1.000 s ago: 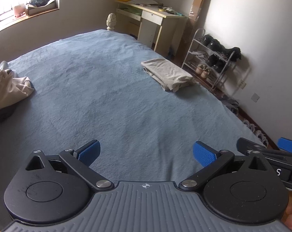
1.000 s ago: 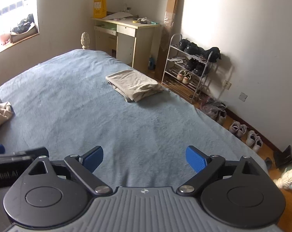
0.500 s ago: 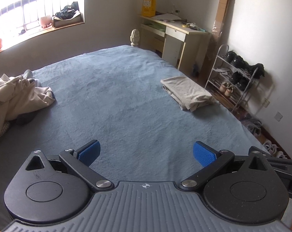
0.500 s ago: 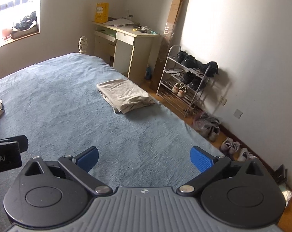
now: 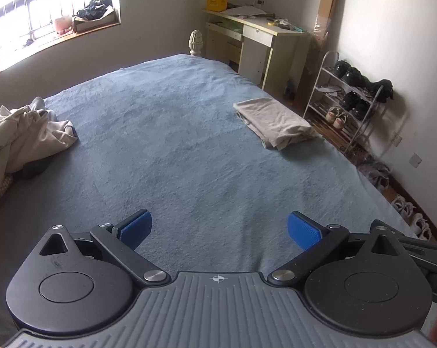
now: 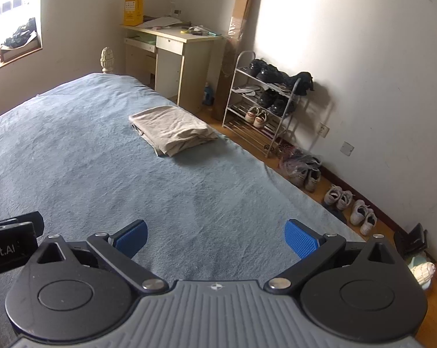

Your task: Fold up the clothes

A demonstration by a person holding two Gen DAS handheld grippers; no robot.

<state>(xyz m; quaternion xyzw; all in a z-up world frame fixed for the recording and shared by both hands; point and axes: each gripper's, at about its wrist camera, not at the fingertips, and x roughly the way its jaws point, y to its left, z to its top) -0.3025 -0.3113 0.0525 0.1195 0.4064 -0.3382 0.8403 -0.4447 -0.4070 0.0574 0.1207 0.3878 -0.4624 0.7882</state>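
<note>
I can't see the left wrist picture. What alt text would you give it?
An open, empty two-finger gripper with blue pads hovers over a blue bedspread. A crumpled beige garment lies at the left edge and a folded beige one at the far right. Beyond stand a desk, a shoe rack and a bright window.

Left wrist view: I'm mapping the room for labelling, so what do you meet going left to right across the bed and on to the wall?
Crumpled beige clothes → bare blue bedspread → folded beige garment → shoe rack.
</note>
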